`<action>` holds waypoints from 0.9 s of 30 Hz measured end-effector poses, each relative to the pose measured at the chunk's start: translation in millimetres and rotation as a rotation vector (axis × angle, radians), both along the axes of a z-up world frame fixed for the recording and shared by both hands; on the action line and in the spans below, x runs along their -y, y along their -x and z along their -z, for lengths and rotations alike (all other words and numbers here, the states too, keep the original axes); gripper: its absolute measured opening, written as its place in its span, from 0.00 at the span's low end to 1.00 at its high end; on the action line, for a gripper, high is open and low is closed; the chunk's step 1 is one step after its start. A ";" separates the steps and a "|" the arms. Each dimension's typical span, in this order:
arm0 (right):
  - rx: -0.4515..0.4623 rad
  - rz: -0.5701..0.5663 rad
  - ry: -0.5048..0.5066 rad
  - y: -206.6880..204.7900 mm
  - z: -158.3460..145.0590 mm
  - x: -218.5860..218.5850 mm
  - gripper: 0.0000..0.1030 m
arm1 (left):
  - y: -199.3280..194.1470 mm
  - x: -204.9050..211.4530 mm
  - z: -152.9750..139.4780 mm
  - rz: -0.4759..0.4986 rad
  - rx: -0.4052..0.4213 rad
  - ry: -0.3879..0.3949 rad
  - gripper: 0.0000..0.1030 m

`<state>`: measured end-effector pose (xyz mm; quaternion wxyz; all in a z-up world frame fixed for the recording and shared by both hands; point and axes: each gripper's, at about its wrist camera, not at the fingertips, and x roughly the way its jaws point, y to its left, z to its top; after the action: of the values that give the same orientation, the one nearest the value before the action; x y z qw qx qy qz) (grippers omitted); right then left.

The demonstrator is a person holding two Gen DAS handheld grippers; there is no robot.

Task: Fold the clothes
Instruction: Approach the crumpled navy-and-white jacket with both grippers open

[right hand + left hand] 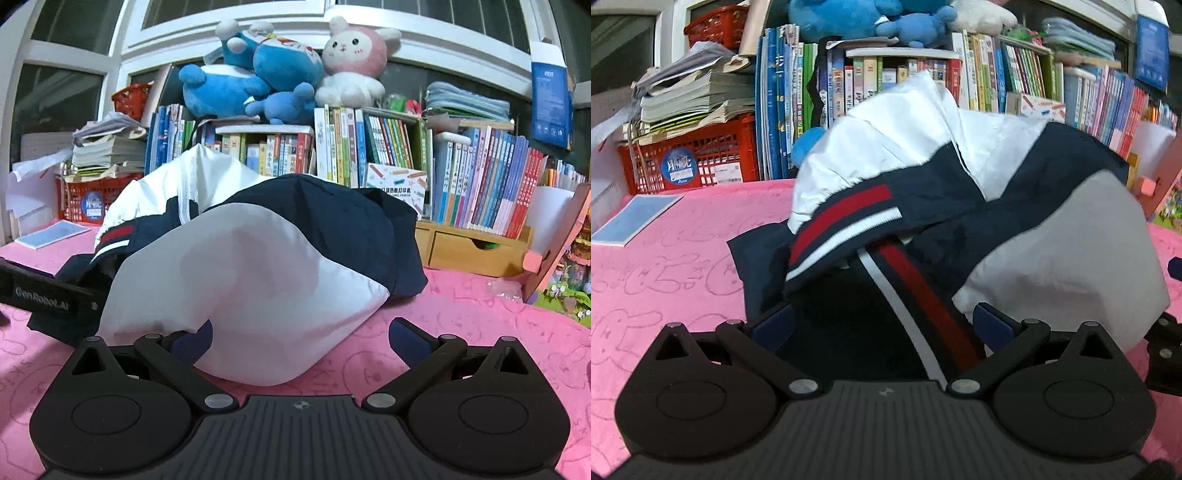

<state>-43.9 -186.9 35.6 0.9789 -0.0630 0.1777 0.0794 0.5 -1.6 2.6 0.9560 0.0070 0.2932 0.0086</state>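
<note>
Jacket of navy and white woven cloth with red and white stripes lies bunched in a puffy heap on your pink tabletop with faint cartoon outlines, and it fills the middle of both wrist views. Behind it you have a long row of upright colourful books running along the back edge, with a pile of blue plush toys and a pink and white plush rabbit sitting on top of them. To your left stands a red plastic lattice crate carrying a stack of papers, and just in front of it a flat pale blue booklet lies on the pink surface. On your right side a small wooden drawer unit sits under the books. Your left tool has its blue-padded fingers spread wide, with dark striped cloth lying between them, not pinched. Your right tool is also spread wide; a white bulge of the garment rests against its left pad and reaches partway into the gap, while the right pad stands apart over bare pink surface.
</note>
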 end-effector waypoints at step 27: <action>-0.025 -0.020 0.067 11.9 12.1 -13.6 1.00 | -4.4 -20.7 2.5 0.018 0.016 0.037 1.00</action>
<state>-55.8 -173.3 23.5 0.9731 -0.0966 0.1917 0.0842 5.0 19.1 0.1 0.9582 -0.0080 0.2858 -0.0055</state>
